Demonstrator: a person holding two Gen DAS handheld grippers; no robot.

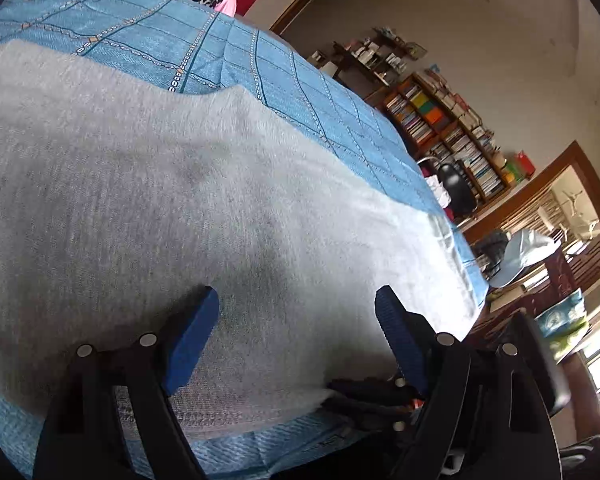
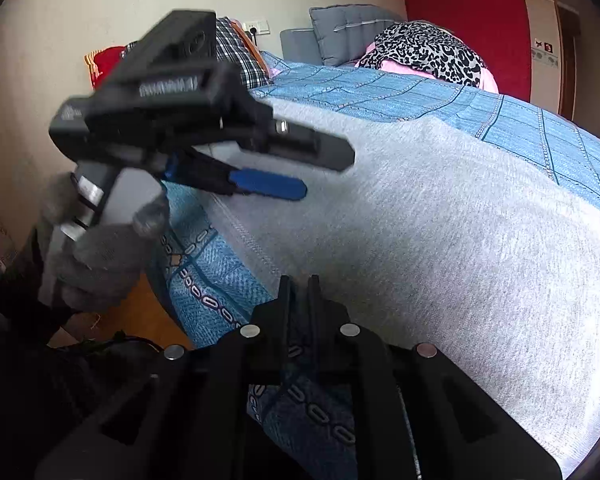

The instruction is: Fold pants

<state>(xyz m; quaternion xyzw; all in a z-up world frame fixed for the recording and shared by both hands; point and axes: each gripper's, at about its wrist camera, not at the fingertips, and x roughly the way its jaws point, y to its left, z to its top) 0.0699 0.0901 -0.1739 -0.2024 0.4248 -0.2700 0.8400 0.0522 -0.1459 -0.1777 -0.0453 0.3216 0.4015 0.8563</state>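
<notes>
The right gripper [image 2: 298, 284] is seen with its 2 black fingers drawn almost together at the near hem of the grey pants [image 2: 440, 232]; whether fabric is actually pinched between them cannot be told, since the tips lie right where the hem meets the bedspread. The left gripper [image 1: 296, 312] is held with its jaws wide apart, the 2 blue pads [image 1: 192, 340] being poised over the grey cloth with nothing clamped between them. In the right wrist view the same left gripper [image 2: 276, 176] is shown from the side, blurred, above the left part of the pants, and it is carried by a hand in a grey knit glove [image 2: 100, 256]. The pants are spread flat across the bed, whose blue patterned bedspread [image 1: 140, 32] is exposed beyond the cloth and along the near edge. At the head of the bed a leopard-print fabric [image 2: 424, 52] is laid over something pink, with a grey cushion [image 2: 348, 28] and a plaid pillow [image 2: 236, 56] beside it. A red panel [image 2: 468, 32] is seen on the wall behind. Past the far side of the bed, in the left wrist view, a wooden bookshelf [image 1: 440, 128] packed with books is visible.
</notes>
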